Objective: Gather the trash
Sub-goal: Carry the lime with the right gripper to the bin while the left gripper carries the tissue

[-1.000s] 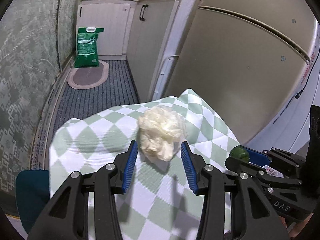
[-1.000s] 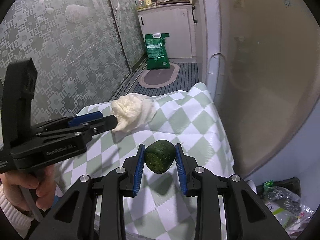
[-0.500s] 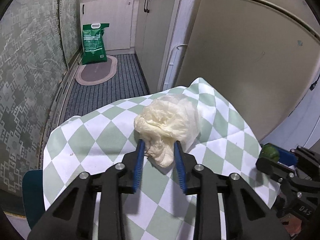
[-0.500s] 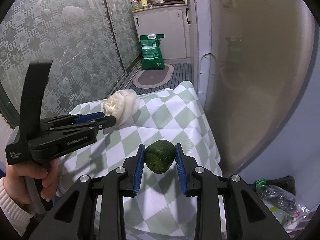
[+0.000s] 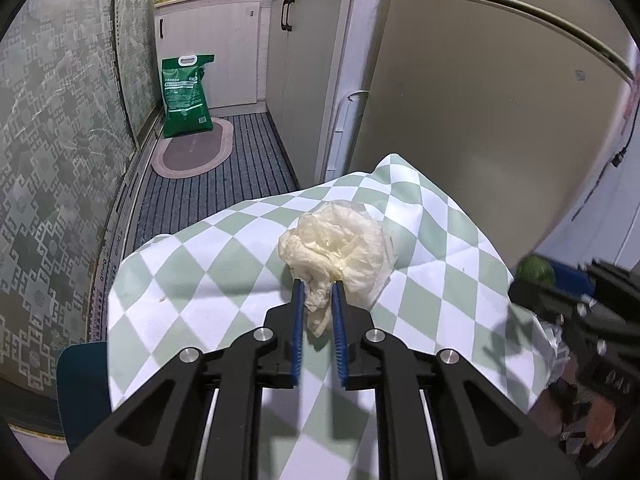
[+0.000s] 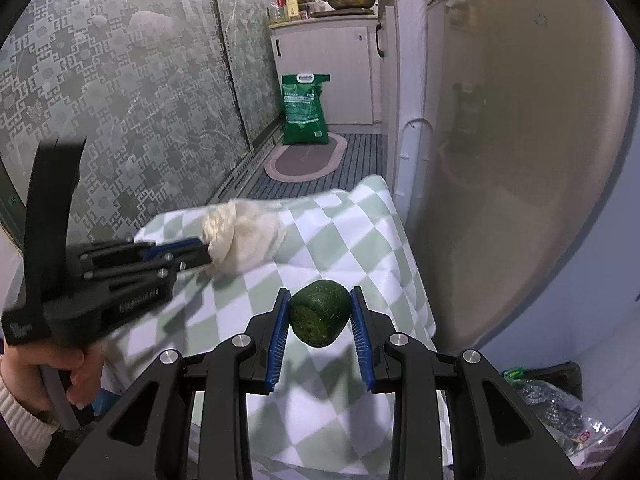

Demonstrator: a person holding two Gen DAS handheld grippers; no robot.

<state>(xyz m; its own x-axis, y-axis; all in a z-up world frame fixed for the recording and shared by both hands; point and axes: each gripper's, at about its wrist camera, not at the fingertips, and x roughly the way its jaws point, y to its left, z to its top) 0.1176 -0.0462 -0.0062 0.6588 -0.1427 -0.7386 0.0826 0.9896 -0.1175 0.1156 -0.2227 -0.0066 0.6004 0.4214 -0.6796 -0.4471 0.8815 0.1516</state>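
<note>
both tongs [image 5: 318, 286] [image 6: 320, 294] on trash

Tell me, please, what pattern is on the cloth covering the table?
The cloth has a pale green and white diamond check, clearest in the left wrist view.

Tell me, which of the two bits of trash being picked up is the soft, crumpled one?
The cream plastic wad on the checked cloth; the green lump looks firm and rounded.

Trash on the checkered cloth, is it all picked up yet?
Nearly. The right gripper holds the green lump, and the left gripper has just been closing on the crumpled wrapper. Both still must go into the trash bag. Nothing else lies on the cloth.
</note>
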